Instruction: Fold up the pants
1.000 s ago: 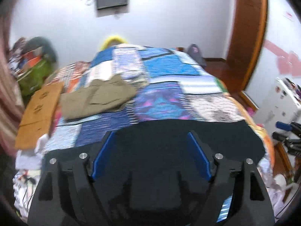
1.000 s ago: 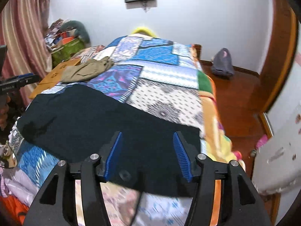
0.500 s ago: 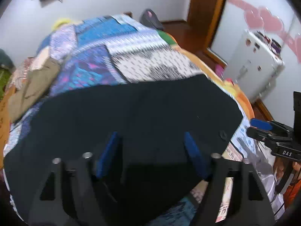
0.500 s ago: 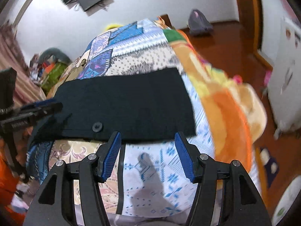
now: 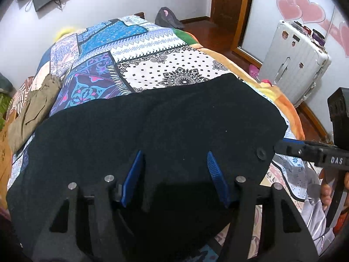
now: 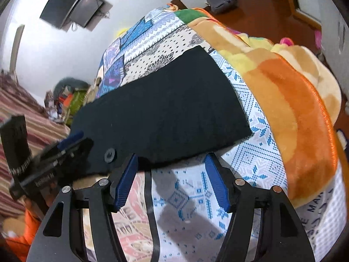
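Bedspread [image 5: 165, 50]; pants [image 5: 152, 131] beneath spread jaws

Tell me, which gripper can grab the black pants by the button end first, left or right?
Probably the right gripper. Its open fingers sit at the edge of the black pants, close to the button. The left gripper is open too, but over the middle of the cloth.

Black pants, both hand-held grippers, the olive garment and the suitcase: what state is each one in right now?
Black pants: spread flat on the bed, ungripped.
Left hand-held gripper: open, over the pants.
Right hand-held gripper: open, at the pants' near edge.
Olive garment: folded, lying beyond the pants.
Suitcase: closed, upright.
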Action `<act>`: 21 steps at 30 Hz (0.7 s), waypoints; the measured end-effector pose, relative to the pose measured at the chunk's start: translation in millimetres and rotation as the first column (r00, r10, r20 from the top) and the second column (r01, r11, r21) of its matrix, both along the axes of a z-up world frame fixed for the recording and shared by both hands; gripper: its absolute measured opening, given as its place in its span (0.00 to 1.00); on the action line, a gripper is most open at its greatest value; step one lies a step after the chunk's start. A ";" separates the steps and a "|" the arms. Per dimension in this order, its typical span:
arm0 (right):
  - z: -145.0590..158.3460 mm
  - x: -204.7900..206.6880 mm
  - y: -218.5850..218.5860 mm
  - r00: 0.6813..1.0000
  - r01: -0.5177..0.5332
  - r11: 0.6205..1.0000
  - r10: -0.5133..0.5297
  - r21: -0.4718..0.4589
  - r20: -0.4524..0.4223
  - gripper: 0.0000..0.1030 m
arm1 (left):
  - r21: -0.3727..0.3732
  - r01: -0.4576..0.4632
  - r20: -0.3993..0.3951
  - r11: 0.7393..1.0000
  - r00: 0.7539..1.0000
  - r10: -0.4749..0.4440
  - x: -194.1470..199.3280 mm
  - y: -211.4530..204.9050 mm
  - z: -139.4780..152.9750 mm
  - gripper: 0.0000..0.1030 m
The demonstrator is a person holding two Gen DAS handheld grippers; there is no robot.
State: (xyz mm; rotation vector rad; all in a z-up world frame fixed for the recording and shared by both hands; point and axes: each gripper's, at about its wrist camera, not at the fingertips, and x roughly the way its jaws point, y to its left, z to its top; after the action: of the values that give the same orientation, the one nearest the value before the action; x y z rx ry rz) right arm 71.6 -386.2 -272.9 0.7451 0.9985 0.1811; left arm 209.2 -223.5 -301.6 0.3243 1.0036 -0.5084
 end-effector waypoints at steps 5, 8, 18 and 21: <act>2.8 4.0 7.8 1.000 0.019 0.999 -0.018 -0.038 0.015 0.61 | -0.002 -0.006 0.003 1.000 1.000 0.006 1.3 -0.7 -1.5 0.60; 5.4 5.1 3.9 0.998 0.051 0.998 -0.050 -0.031 0.033 0.59 | 0.000 -0.005 0.011 1.000 1.000 0.005 -0.3 -0.4 -1.2 0.60; 33.4 11.7 4.7 0.988 0.077 0.993 -0.064 -0.090 0.143 0.07 | 0.006 -0.003 0.027 1.000 1.000 0.003 -3.1 0.4 1.8 0.59; 55.7 15.5 10.6 0.979 0.071 0.986 -0.040 -0.149 0.202 0.07 | -0.009 0.011 0.048 1.000 0.999 -0.010 -8.4 2.3 9.6 0.57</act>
State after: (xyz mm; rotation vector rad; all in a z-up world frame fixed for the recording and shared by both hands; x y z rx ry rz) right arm 87.1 -375.5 -217.2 0.5987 0.7913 0.1247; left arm 200.9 -221.1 -292.0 0.3328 0.9532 -0.5122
